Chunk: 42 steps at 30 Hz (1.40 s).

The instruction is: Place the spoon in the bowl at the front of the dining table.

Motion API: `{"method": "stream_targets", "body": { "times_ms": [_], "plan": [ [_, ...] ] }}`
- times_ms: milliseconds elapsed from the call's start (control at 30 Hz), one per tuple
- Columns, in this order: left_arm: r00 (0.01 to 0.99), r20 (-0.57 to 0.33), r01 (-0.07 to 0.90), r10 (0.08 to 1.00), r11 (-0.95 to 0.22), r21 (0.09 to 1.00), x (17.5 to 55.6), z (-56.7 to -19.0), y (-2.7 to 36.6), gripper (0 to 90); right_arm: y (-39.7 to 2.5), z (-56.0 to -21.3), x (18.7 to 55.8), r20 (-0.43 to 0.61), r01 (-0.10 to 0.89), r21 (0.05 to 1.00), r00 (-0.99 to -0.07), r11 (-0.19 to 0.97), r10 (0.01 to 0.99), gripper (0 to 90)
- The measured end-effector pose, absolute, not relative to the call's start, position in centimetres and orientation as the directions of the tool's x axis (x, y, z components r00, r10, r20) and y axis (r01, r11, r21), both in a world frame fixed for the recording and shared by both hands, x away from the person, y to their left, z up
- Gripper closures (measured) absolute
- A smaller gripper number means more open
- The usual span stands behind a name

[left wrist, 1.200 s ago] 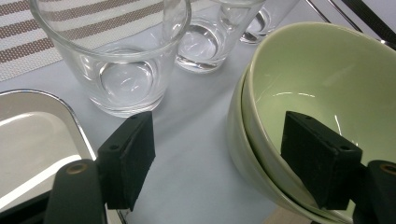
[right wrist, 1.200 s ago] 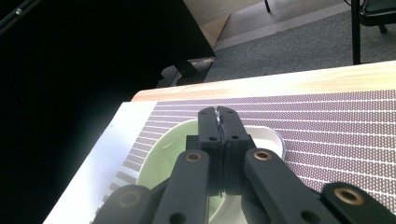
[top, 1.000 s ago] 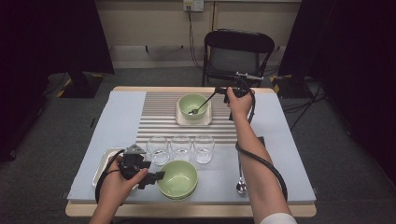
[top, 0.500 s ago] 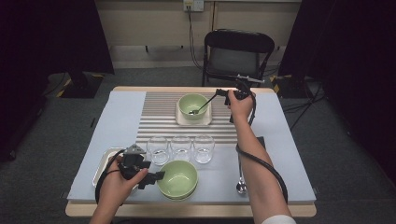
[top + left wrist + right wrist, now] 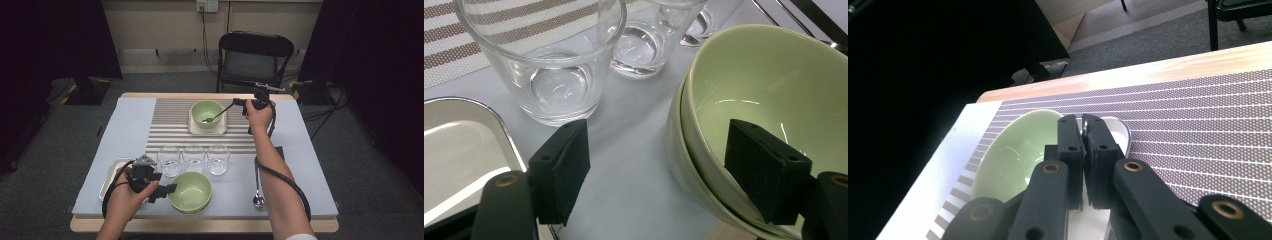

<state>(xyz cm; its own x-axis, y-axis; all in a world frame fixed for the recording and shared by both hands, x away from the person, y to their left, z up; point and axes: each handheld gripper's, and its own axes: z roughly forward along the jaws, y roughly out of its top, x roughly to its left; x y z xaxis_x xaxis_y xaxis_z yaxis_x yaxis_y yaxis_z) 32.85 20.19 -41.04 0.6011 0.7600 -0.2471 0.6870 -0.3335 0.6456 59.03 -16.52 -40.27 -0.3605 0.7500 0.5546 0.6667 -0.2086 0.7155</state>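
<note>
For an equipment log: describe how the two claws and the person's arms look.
Both claws are black. The left claw has two blocky rectangular pads on arms with brass-coloured rivets, and a grey three-cornered plate on top. The right claw has matching narrow black jaws. A black cable trails from each. The forearms are bare; a white sleeve edge shows.

Three clear glasses (image 5: 194, 158) stand in a row at the striped mat's (image 5: 170, 125) near edge — a metal tray (image 5: 111, 175) lies to their left, a spare spoon (image 5: 258, 192) to their right, a folding chair (image 5: 255, 57) beyond the tabletop (image 5: 310, 150).
</note>
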Motion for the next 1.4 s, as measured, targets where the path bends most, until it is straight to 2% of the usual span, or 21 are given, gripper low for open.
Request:
{"method": "stream_targets", "body": {
  "times_ms": [967,1400],
  "plan": [
    [0.605,-0.238,0.68,0.76,-0.338,0.65,32.8,-40.9,20.22,26.0,-16.63,-40.5,58.38,0.522,0.665,0.728,-0.378,-0.168,0.765,84.8],
    [0.607,-0.241,0.681,0.757,-0.339,0.65,32.81,-40.89,20.14,26.1,-17.01,-39.93,58.15,0.513,0.657,0.737,-0.388,-0.161,0.766,71.8]
  ]
}}
